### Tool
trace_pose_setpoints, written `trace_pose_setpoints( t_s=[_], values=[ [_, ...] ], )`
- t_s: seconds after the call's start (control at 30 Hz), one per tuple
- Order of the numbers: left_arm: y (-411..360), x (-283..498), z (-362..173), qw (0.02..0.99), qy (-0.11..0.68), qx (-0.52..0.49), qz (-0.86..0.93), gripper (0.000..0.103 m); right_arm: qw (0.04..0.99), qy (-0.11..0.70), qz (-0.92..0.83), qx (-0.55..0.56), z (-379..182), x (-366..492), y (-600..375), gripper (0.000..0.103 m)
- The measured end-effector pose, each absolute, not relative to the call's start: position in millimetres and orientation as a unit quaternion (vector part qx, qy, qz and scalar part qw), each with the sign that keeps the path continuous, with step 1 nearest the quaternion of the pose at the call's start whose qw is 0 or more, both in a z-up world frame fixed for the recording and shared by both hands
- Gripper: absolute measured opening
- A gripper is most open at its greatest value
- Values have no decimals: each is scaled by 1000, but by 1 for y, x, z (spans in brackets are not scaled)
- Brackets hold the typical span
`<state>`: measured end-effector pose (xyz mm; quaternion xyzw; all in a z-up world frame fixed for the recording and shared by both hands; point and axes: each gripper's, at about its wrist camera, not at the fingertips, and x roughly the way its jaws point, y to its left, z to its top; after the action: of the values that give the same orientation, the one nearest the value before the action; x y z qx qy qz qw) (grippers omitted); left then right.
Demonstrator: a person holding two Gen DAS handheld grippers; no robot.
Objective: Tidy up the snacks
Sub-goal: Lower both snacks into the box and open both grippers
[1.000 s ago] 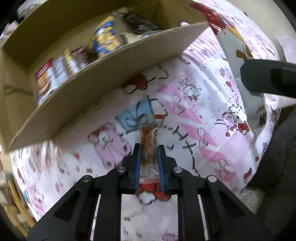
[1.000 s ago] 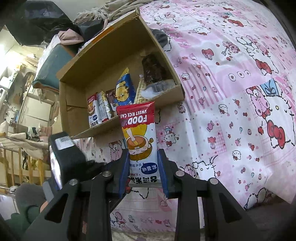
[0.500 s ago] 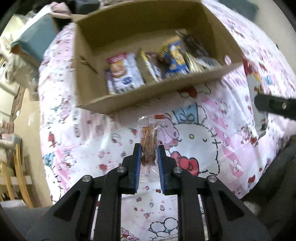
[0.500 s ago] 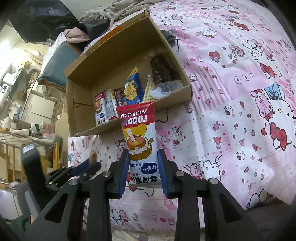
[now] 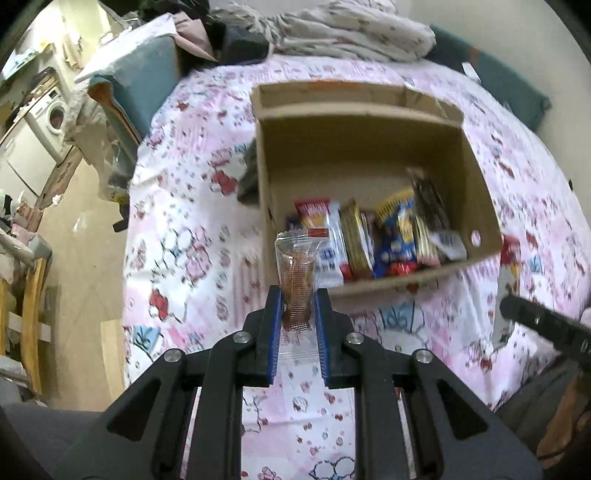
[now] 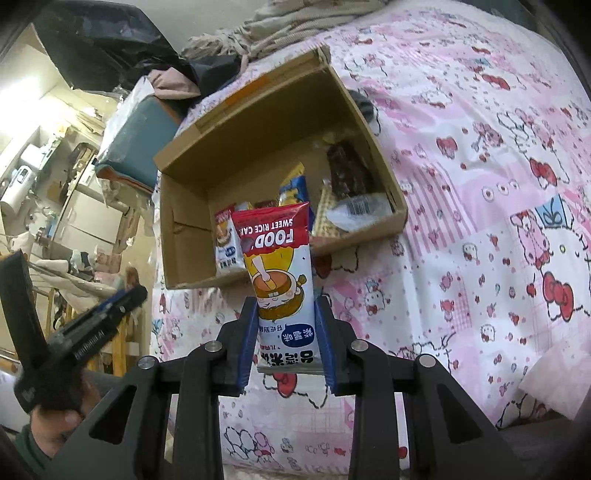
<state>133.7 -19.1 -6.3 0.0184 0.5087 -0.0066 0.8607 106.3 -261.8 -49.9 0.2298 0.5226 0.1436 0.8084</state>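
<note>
two tools, each gripping one snack above the bed

two tools are held over a bed covered in a pink cartoon-print sheet (image 5: 192, 229). left tool (image 5: 297, 306): blue pads closed tight on a narrow clear-wrapped brown snack (image 5: 297, 273), which stands upright between them, its top end overlapping the near left corner of the cardboard box (image 5: 369, 147) in the left wrist view. right tool (image 6: 286, 321): pads closed on the lower part of a wider red-and-white sweet rice cake packet (image 6: 277, 273), print upside down, its top edge overlapping the box's near wall in the right wrist view. the box lies on the sheet with its open side up. inside, a row of packets (image 5: 369, 240) stands along the near wall, including a red-and-white one, a gold one and a blue-and-yellow one; a dark wrapper (image 6: 347, 170) leans at the right end. crumpled bedding (image 5: 351, 29) is piled behind the box. the left tool also shows at the lower left edge of the right wrist view, in a person's hand (image 6: 61, 415).
</note>
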Motion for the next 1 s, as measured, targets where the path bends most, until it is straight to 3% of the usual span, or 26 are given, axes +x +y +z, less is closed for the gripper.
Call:
trace_pose_setpoints(
  t_s=[0.5,1.0],
  values=[
    [-12,184,7,872,490,5,-8,15,834,479,144,230,-36,143,-269,32],
    [-16,223,-41,865,497,-30,-60,17,828,491,124,241,-58,198,-279,32]
  ],
)
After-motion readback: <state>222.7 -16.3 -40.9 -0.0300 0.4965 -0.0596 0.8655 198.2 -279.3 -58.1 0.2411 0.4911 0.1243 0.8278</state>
